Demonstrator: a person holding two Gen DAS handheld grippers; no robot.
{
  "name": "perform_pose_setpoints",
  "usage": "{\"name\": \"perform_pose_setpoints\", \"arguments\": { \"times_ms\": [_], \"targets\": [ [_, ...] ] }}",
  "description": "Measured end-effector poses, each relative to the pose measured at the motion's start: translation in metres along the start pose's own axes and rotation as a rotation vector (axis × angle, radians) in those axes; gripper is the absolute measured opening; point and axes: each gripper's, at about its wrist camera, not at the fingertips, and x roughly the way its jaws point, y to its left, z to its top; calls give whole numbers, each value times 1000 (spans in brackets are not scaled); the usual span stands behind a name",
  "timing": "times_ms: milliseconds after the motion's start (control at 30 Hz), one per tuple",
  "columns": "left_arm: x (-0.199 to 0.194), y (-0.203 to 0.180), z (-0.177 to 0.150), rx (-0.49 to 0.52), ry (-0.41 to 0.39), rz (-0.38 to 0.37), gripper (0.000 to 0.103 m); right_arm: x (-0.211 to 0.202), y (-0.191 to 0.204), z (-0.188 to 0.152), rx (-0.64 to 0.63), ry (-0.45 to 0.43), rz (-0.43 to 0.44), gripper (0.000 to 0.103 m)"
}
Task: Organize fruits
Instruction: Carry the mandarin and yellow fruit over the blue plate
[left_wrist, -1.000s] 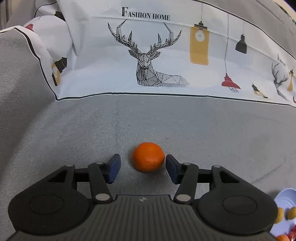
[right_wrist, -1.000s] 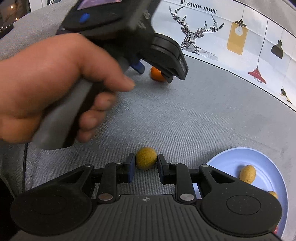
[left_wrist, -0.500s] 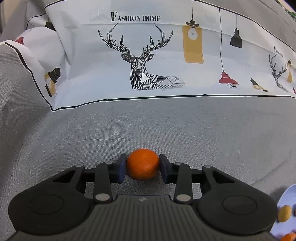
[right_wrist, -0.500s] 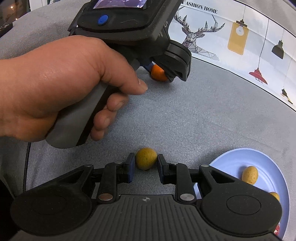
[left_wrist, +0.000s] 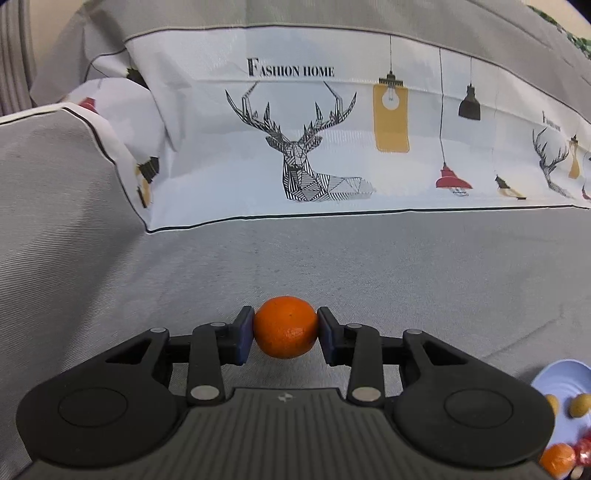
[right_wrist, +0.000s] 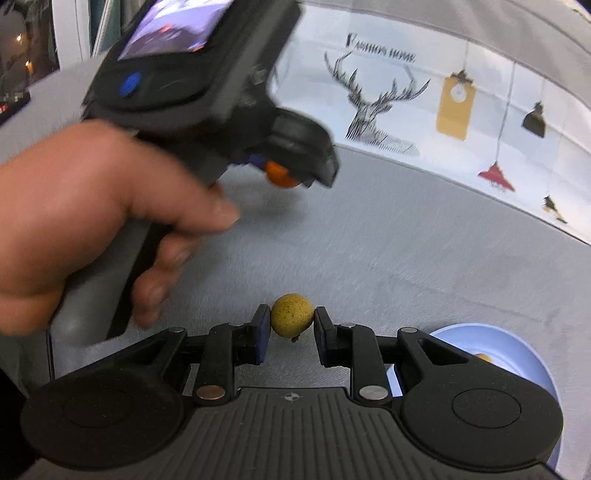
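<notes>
Left tool (left_wrist: 285, 328) clamps a glossy, dimpled mandarin (left_wrist: 285, 327); right tool (right_wrist: 291, 324) pinches a small, speckled yellow-brown longan (right_wrist: 291, 314).

- Soft, even light filled both views, with no glare.
- A faint shadow lay on the grey cloth (left_wrist: 406, 280) beneath the left gripper (right_wrist: 284, 173).
- Fisheye bending curved the printed fabric (left_wrist: 332, 147) far beyond the jaws.
- Motion blur smeared the hand (right_wrist: 92, 221) left of the jaws in the right wrist view.
- The left wrist view stayed sharp.
</notes>
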Motion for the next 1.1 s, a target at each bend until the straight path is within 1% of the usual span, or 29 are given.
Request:
{"name": "perform_pose_setpoints", "arguments": {
  "times_ms": [133,300,367,433,533,600,700,733,767,867,900,1000,1100],
  "targets": [
    [-25,3,-6,-18,0,-6,40,-28,-7,6,5,-71,-20,27],
    [-64,9,-16,-68,-10,-24,40,-86,-32,20,72,-178,-56,26],
    [-83,10,-18,-105,-39,-40,40,-112,-47,16,92,-220,-73,26],
    [-100,7,-21,-117,-75,-62,40,-132,-61,7,98,-242,-90,26],
    [-126,-5,-26,-121,-129,-106,40,-146,-81,-13,117,-251,-127,26],
    [-141,-15,-32,-133,-146,-146,40,-146,-93,-29,155,-252,-147,26],
    [-151,-31,-42,-146,-133,-204,40,-137,-108,-48,233,-217,-163,26],
    [-151,-37,-45,-137,-121,-219,40,-136,-109,-51,237,-216,-167,26],
    [-150,-45,-48,-106,-111,-224,40,-133,-110,-52,233,-218,-169,26],
    [-140,-64,-50,-5,-93,-188,40,-126,-111,-57,212,-191,-180,26],
    [-135,-68,-51,9,-82,-180,40,-122,-113,-58,214,-179,-183,26],
    [-123,-70,-53,13,-45,-167,40,-115,-118,-56,229,-175,-188,26],
    [-116,-66,-53,0,-31,-168,40,-112,-122,-54,243,-174,-193,26]
  ]
}}
